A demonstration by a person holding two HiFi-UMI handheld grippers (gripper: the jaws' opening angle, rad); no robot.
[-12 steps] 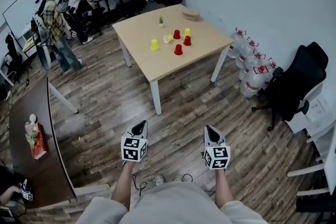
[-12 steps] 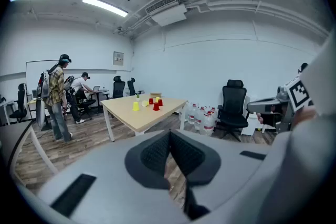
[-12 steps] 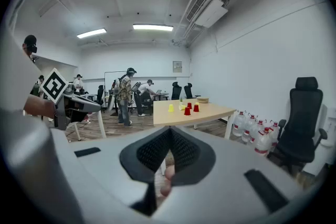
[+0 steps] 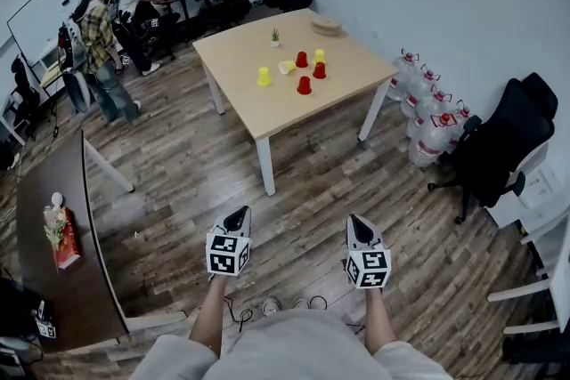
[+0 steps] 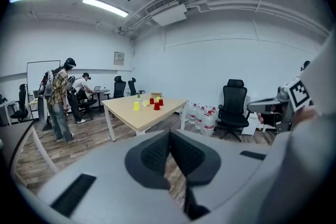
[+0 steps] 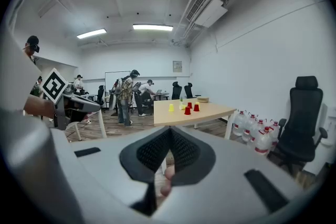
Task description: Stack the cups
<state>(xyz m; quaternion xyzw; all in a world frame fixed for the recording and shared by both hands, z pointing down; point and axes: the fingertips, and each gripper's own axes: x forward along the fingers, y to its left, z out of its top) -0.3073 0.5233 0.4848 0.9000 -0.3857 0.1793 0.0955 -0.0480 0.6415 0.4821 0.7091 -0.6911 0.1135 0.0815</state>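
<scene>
**Fingers (image 5: 155, 153) closed and empty on both sides; cups on the far bench**

Left gripper (image 4: 239, 214): I read its fingers pressed together at the tips, with nothing between them. Right gripper (image 4: 356, 221): the same, fingers (image 6: 153, 151) together and empty. The person holds both low in front, side by side, well apart from the cups.

Cups: three red cups (image 4: 305, 84) and two yellow cups (image 4: 264, 76) stand loose on the light wooden bench (image 4: 258, 113), none stacked. A third yellow cup (image 4: 286, 66) lies on its side between them.

A small potted plant (image 4: 274, 36) and a round wooden thing (image 4: 326, 26) sit further back on the bench. Water bottles (image 4: 427, 116) stand along the wall to its right, near a black chair (image 4: 503, 138). Two people (image 4: 98, 36) are at the far left.
</scene>
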